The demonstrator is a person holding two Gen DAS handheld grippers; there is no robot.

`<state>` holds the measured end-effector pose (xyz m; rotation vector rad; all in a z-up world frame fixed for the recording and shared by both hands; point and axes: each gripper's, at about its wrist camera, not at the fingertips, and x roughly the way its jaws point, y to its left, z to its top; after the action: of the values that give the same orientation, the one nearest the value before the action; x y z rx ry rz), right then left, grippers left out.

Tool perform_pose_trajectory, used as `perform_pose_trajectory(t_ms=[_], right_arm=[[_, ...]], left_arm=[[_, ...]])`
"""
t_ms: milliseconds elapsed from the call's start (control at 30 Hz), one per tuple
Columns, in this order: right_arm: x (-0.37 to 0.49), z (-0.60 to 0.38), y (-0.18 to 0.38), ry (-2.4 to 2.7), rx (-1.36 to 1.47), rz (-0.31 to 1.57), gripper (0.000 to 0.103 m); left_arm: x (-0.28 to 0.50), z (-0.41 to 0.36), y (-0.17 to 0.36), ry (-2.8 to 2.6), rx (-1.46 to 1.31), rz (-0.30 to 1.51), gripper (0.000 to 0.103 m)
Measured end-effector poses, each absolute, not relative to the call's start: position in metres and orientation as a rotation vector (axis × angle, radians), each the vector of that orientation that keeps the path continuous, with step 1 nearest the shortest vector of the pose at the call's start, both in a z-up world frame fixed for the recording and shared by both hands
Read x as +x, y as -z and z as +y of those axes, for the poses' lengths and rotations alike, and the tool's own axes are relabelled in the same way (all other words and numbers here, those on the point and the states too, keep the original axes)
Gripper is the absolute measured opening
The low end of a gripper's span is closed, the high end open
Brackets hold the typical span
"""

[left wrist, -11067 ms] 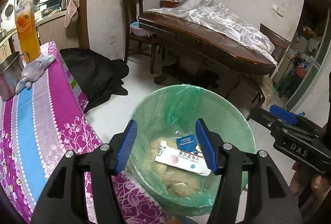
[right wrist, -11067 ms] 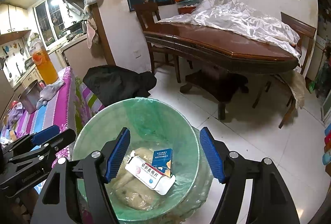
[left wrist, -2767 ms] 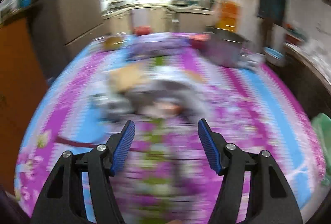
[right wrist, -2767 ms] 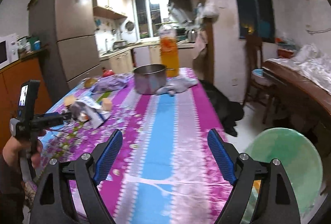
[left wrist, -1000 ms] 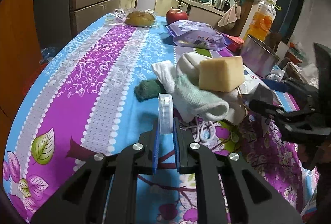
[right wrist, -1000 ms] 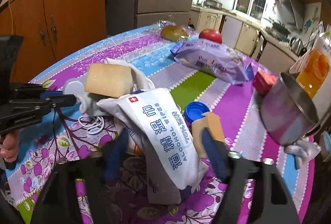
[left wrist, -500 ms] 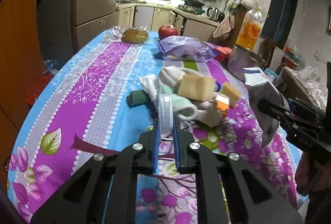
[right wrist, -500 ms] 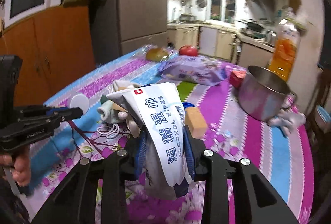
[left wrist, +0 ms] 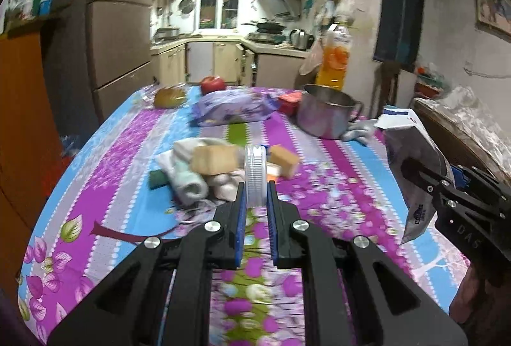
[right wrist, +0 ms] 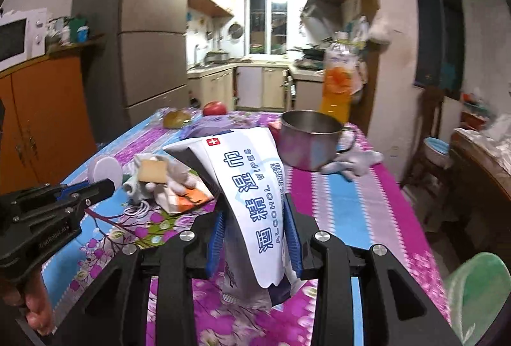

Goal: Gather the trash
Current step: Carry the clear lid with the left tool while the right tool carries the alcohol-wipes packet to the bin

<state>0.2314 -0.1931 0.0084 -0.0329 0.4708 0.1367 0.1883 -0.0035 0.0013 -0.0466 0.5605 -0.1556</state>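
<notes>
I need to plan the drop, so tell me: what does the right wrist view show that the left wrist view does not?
Only the right wrist view: the green-lined bin at lower right, the microwave at far left, and the print on the alcohol wipes pack gripped in the right tool.

Only the left wrist view: the white lid edge-on in the shut left tool, and a framed picture on the wall.

Both: the steel pot, the juice bottle, the apple, the sponge-and-cloth pile, and the other tool.
</notes>
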Motion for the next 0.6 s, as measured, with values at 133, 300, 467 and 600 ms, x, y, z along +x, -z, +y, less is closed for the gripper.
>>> perform_pose_trajectory(t_ms=[133,300,467,600], right_arm=[[0.21,-0.217,-0.018,-0.082,-0.012,0.454,0.035],[0.184,-0.257,-0.025,0.005,0.015,0.437,0.035],[0.16,-0.301,-0.033,0.09,0.042,0.422,0.035],[0.14,-0.336,-0.038,0.152,0.06,0.41,0.035]], left_arm=[[0.181,-0.03,-0.008,0.205,-0.025,0.55,0.011],[0.174,-0.065,-0.019,0.268,-0.012,0.529,0.011],[0.169,-0.1,-0.025,0.334,0.012,0.519,0.011],[0.164,-0.134,-0.029,0.395,0.033,0.513,0.011]])
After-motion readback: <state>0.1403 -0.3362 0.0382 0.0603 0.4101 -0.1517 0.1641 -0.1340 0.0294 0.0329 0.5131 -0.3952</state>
